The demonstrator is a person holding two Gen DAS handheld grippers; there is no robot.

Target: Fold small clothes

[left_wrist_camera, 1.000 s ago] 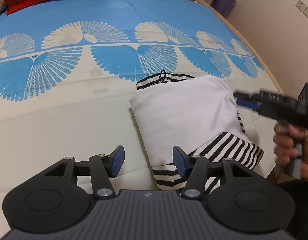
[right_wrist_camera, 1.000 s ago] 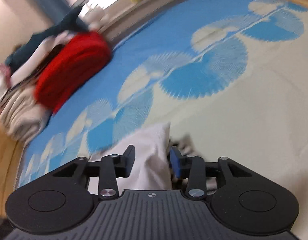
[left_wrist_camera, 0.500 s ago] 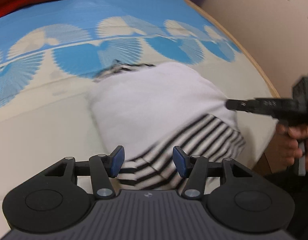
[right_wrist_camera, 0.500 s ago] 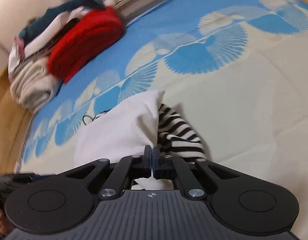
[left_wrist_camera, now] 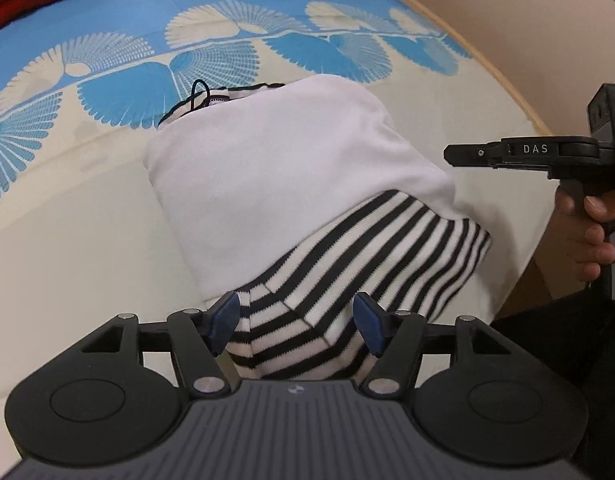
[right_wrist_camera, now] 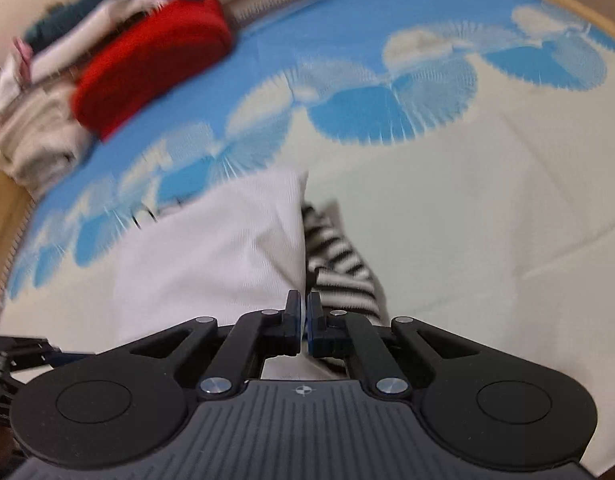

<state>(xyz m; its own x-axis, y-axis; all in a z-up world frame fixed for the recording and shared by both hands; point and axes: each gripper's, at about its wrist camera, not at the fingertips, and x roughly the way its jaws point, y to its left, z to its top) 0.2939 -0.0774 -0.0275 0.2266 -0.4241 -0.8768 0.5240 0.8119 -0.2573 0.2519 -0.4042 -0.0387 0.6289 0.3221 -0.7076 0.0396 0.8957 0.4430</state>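
A small garment (left_wrist_camera: 283, 168), white with black-and-white striped parts (left_wrist_camera: 371, 248), lies folded on the bed. My left gripper (left_wrist_camera: 295, 326) is open, its blue pads on either side of the striped near end. My right gripper (right_wrist_camera: 303, 320) is shut on the white edge of the garment (right_wrist_camera: 227, 256), with striped cloth (right_wrist_camera: 339, 268) just to its right. In the left wrist view the right gripper (left_wrist_camera: 455, 154) shows side-on at the garment's right edge, held by a hand.
The bed has a cream and blue fan-patterned cover (left_wrist_camera: 227, 40). A red folded item (right_wrist_camera: 147, 60) and a pile of other clothes (right_wrist_camera: 39, 120) sit at the far end. The wooden bed edge (left_wrist_camera: 507, 84) runs along the right, by a beige wall.
My right gripper closed on the garment's white edge. My left gripper moved in over the striped end, so that end now sits between its open pads.
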